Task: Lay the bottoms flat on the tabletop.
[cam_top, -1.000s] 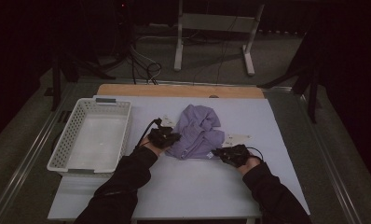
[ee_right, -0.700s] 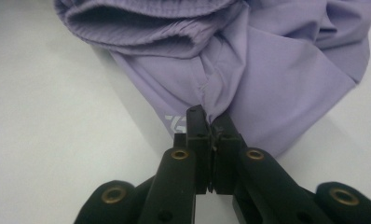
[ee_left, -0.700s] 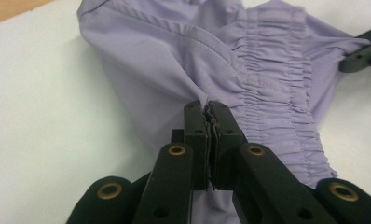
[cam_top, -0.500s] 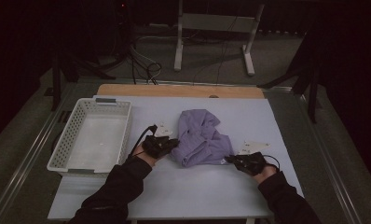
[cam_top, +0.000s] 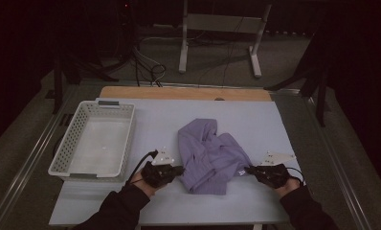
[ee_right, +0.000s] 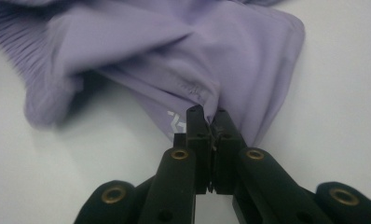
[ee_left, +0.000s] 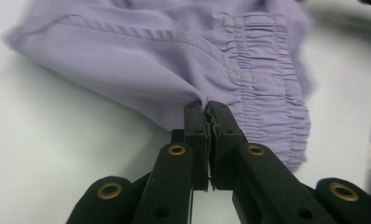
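At the near edge of the pale blue table (cam_top: 131, 211) both forearms come in from the bottom in dark sleeves, spread apart, w/ the crumpled lilac garment (cam_top: 210, 158) between them. The garment has an elasticated, gathered waistband, so prob. shorts or trousers; it lies approx. mid-table, toward the person's side.

Left gripper (cam_top: 178, 169) is low over the table, pointing right at the garment's left edge. In the left gripper view its jaws are pressed together on a pinch of lilac cloth (ee_left: 207, 100), just beside the gathered waistband (ee_left: 267, 79); cloth fans out from the pinch, pulled into small creases.

Right gripper (cam_top: 250, 169) is also low, pointing left at the garment's right edge. In the right gripper view the jaws are clamped on a fold of the fabric (ee_right: 209, 107). The two grippers face each other across the garment, at roughly the same height on the table.

Writing: a small white printed mark (ee_right: 174, 123) sits on the cloth just left of the right gripper's jaws; too partial and blurred to read.

A white plastic basket (cam_top: 76, 139) w/ perforated walls stands at the table's left, well apart from the garment. A wooden strip (cam_top: 184, 93) runs along the table's far edge.
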Demonstrator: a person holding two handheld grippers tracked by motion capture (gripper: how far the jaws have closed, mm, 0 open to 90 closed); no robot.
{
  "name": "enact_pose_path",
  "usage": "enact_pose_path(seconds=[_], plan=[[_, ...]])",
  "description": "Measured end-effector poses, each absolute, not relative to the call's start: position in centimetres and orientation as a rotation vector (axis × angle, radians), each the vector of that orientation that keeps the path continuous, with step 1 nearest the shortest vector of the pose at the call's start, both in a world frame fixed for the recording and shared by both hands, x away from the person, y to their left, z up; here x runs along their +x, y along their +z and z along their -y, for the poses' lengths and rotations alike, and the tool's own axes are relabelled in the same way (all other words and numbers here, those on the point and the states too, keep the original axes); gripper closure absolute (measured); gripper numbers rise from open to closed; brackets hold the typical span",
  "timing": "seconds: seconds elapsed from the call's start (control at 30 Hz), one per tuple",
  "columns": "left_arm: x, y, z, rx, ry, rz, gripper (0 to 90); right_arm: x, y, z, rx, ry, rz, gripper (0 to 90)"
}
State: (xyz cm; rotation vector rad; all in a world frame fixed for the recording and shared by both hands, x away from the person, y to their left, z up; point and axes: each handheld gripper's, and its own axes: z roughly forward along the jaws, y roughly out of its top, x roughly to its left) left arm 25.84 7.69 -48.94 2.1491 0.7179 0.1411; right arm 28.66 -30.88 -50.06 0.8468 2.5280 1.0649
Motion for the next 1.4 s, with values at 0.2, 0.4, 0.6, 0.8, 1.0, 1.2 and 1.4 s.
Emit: enact_pose_path(seconds=[0.2,0.4,0.6,0.8,1.0,1.2,1.4], plan=[[23.6,-50.2,-6.9,2.213,0.131,-0.655,87.5,29.2,-51.0,31.4,0.902,1.045,-2.527,88.4],[24.3,-51.1,-7.2,2.213,0.093,-0.669,85.7,29.5,-51.6,31.0,0.934,1.032,-2.543,85.9],[25.1,-49.2,-7.1,2.153,0.135,-0.596,53.4,28.7,-49.4,30.6,0.919,1.102,-2.502,61.9],[26.2,-47.7,-5.6,2.128,0.096,-0.514,40.3,27.0,-47.7,29.0,0.886,1.272,-2.51,56.6],[27.0,-47.7,-2.9,2.144,0.047,-0.472,35.0,25.8,-48.5,26.6,0.802,1.25,-2.571,49.2],[28.4,-47.9,-0.6,2.159,0.061,-0.42,28.9,26.5,-48.4,26.0,0.828,1.262,-2.517,45.7],[31.5,-48.4,0.1,2.174,0.093,-0.413,35.6,27.5,-48.7,25.8,0.892,1.273,-2.514,39.7]])
